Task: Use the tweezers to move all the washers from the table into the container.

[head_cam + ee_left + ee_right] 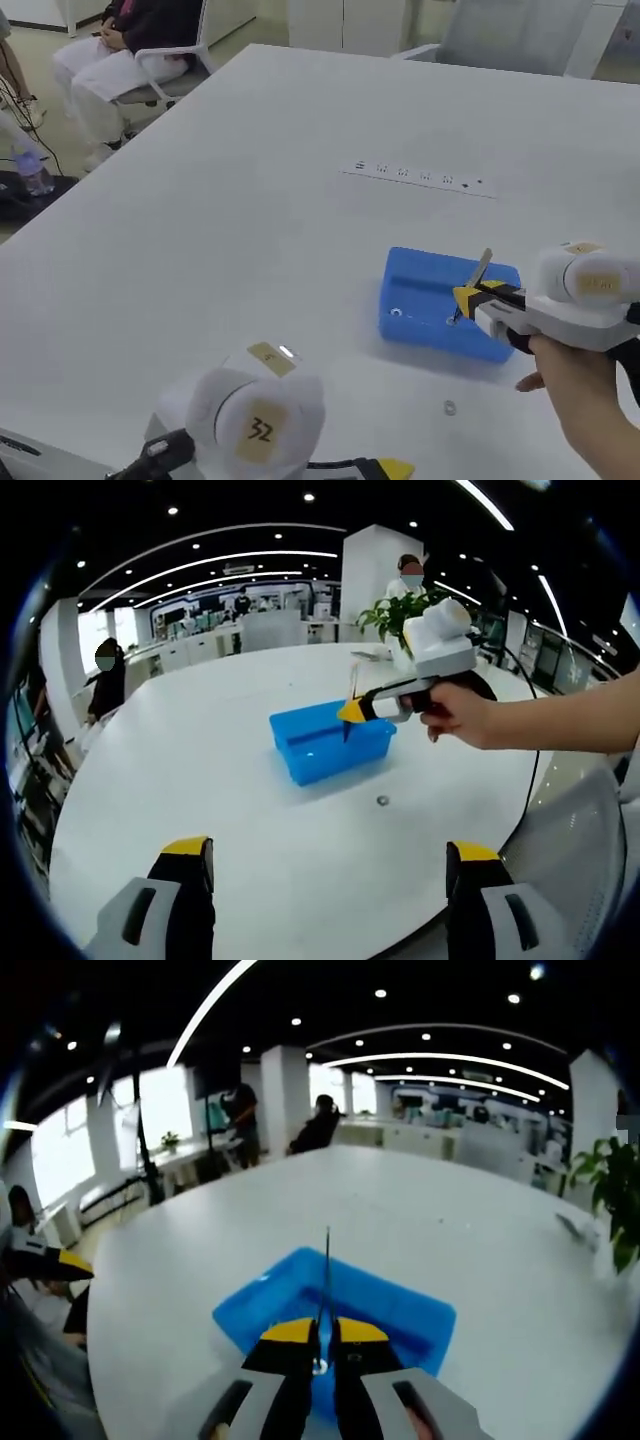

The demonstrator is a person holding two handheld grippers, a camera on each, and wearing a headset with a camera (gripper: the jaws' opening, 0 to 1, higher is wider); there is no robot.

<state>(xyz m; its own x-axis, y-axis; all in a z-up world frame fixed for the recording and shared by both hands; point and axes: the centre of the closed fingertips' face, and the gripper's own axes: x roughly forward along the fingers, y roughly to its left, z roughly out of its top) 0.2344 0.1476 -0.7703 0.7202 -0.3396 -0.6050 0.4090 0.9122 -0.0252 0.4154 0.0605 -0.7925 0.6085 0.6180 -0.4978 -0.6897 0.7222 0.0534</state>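
Tweezers [478, 277] clamped between the closed jaws of right gripper [468, 298], gripped by a hand [575, 385] at the near right of the white table [250, 200]. Tilted, points down, tips inside the blue container [430, 335]; too small to tell whether the tips carry anything. One washer [449, 407] flat on the table just in front of the container, apart from its wall. Small pale ring [396, 314] on the container floor near the left wall.

Jaws of left gripper [328, 852] wide apart, low at the near edge of the table, well apart from the container. From the left gripper view: right gripper [352, 712] over the container [320, 765], washer [382, 800] on bare table between the container and the spread jaws. From the right gripper view: tweezers [326, 1260] rising straight from between the pressed-together yellow tips, container [410, 1315] below them.

Power strip [420, 178] set in the table beyond the container. Seated person [120, 40] on a chair [165, 70] past the far left corner; bottle [32, 172] at the left edge. Potted plant [385, 615] beyond the table in the left gripper view.
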